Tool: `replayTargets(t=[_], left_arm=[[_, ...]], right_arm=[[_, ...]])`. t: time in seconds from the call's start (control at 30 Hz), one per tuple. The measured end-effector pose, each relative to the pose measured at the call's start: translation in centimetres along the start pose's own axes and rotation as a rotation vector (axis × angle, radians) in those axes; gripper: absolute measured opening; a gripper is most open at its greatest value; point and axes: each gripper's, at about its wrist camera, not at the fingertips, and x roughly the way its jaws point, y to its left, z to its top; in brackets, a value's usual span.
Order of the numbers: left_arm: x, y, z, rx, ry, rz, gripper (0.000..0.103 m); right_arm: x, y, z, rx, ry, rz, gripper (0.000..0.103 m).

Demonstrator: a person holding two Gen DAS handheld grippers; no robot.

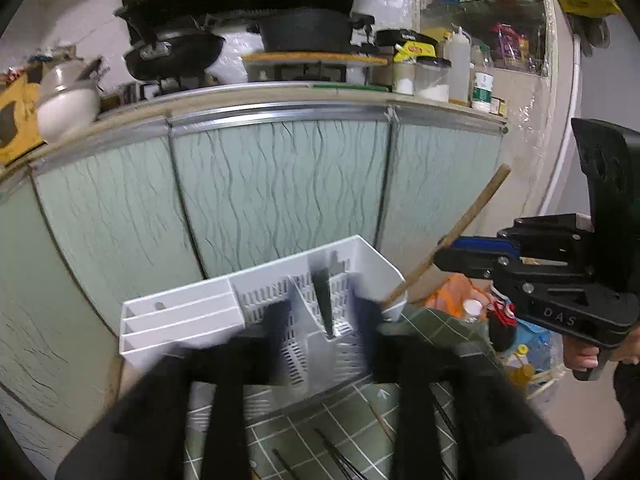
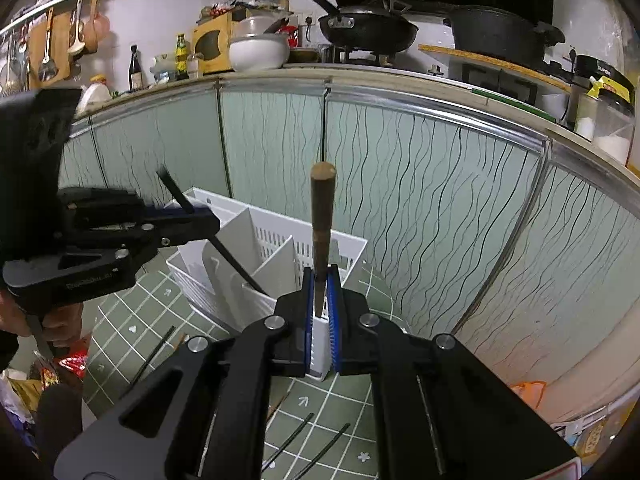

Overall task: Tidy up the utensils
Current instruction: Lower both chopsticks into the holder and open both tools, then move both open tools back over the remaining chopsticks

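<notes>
Right gripper [image 2: 321,316] clenched on wooden stick [image 2: 323,216], over caddy's [image 1: 180,320] right end. Left gripper [image 2: 192,220] grasps black chopstick [image 2: 236,260], tip in caddy. Your risk: stick tilts, misses slot.

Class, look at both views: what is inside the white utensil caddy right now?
In the caddy, a black chopstick held by the left gripper slants into a compartment. The right gripper holds a wooden chopstick at the end compartment. Compartment bottoms are hidden by dividers and grippers.
</notes>
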Motion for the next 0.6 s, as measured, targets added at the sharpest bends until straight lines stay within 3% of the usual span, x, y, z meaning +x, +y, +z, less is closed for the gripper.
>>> replayTargets(t=[0.03,0.07,0.1,0.17,0.23,0.37,0.6], left_arm=[[-0.3,0.0,0.0,0.004,-0.012,0.024,0.094],[-0.9,-0.1,-0.1,0.014,-0.039,0.041,0.093],[-1.4,-0.1,-0.2,0.021,-0.053,0.042,0.093],[-2.0,-0.3,-0.4,0.033,-0.058,0.099,0.094],[-2.7,-0.6,-0.7,0.054,-0.064,0.139,0.097],[-4.7,-1.0,-1.4,0.068,-0.093,0.206,0.099],[-7.5,-1.1,-3.6,0.05,-0.094,0.209,0.099]], right_arm=[[-0.1,0.1,0.0,-0.003,0.0,-0.004,0.037],[-0.3,0.2,-0.1,-0.006,-0.007,-0.015,0.052],[-0.8,0.4,-0.2,-0.011,-0.026,-0.03,0.075],[-1.4,0.5,-0.4,-0.013,-0.041,-0.048,0.077],[-2.0,0.7,-0.6,-0.013,-0.044,-0.079,0.095],[-3.4,0.9,-1.6,0.009,-0.051,-0.081,0.095],[-6.2,1.5,-3.4,0.029,-0.058,-0.09,0.095]])
